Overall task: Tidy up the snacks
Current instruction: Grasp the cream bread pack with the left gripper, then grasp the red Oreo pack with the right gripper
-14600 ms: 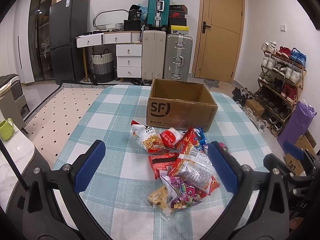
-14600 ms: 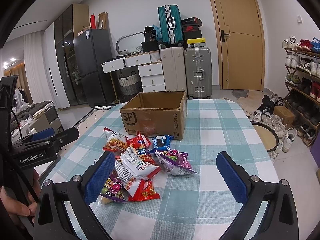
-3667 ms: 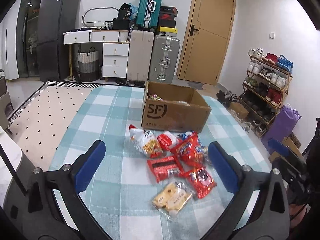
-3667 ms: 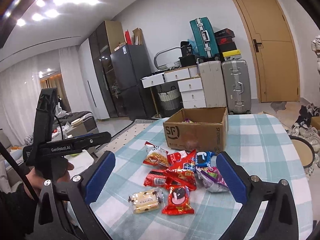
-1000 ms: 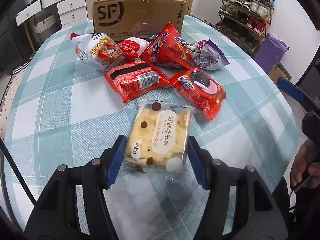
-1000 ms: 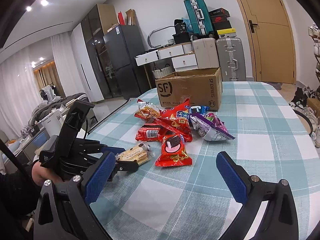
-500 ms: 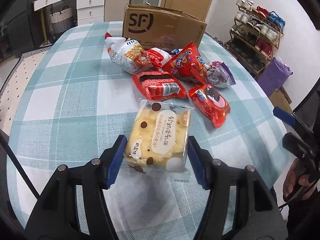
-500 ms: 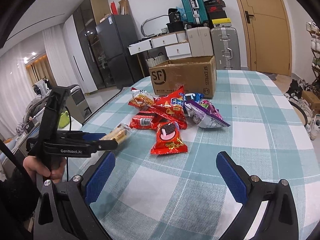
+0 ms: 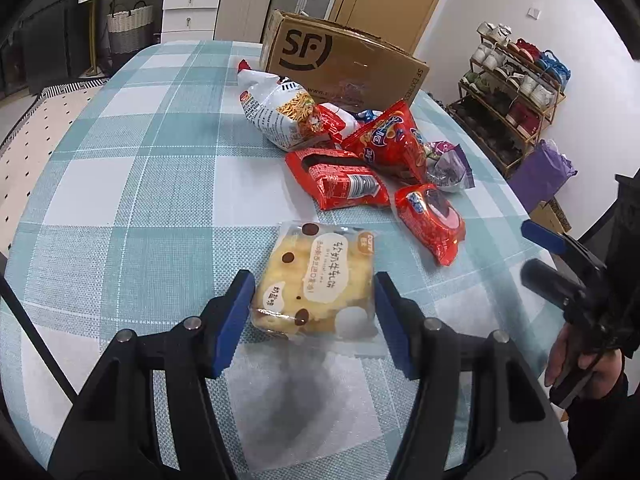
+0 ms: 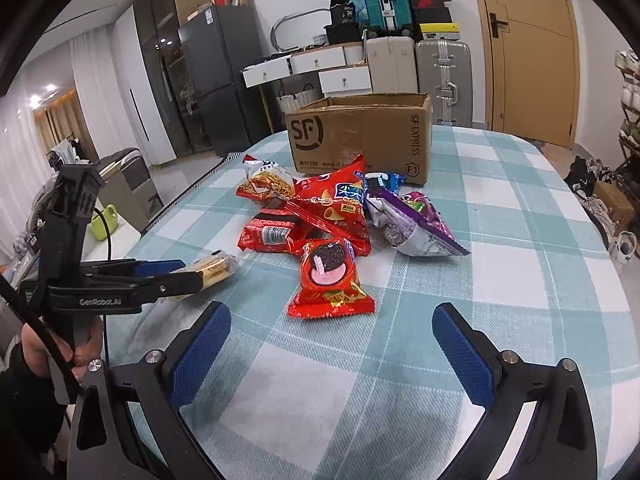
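We find bare checked tablecloth [image 9: 120, 184] along the left side, a passable lane up to the cardboard box [image 9: 340, 60]. The direct line to the box is blocked by the snack pile [image 10: 332, 216], which lies against the box's front wall. The red cookie pack [image 10: 330, 276] lies nearest the right gripper [image 10: 332, 354]. Right of the pile, the cloth is bare up to the box's side.

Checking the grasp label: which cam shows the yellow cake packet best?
Left wrist. The yellow cake packet fills the centre, face up, clamped between the left gripper pads. Right wrist shows it only edge-on, small and partly hidden by the left gripper's fingers.
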Available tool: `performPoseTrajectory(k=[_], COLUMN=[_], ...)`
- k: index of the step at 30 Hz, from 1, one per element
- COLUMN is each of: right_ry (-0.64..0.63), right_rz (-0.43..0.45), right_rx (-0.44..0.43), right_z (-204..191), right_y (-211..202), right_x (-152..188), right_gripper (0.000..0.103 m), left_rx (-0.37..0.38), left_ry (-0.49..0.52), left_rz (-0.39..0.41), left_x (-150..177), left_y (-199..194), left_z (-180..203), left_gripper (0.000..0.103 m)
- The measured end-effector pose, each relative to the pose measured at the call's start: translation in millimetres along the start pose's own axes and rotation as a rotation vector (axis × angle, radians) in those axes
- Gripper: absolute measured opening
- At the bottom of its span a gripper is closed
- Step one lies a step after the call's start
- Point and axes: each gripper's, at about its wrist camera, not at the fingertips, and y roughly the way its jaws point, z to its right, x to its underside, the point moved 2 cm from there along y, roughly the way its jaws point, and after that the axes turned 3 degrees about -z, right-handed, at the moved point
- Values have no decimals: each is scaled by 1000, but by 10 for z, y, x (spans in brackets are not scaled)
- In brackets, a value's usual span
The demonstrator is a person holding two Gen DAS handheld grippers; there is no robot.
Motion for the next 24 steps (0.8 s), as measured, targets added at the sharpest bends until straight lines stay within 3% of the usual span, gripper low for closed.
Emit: performPoseTrajectory(k=[6,13,16,18,20,22,24], right_ry=[-11,-95,-138,-135,-113,-97,-83], right_rz=[-75,-88,-105,-131,-162,-191,-196], right_rx=[-5,56,77,76,43,21,17], right_z=[-8,-114,-161,-153,-127,-112,-93], right_y=[328,633,764,843,936,1004,1027], right_x=[-131,-300,-341,-347,-352,-339,-336], right_gripper=[103,99,87,74,71,54,45], left_rx=[16,12,16,21,29,33,39], left_ry=[-15,-20,-20,-21,-28,-32,-38], left_rz=[6,15,15,15,16,16,14], left_x=[3,51,52,52,53,51,46], left_y=[32,62,69,72,64,59,59], left_z=[-34,-70,-68,-70,-83,-95,-103], left_gripper=[58,58,58,58,58,57,57])
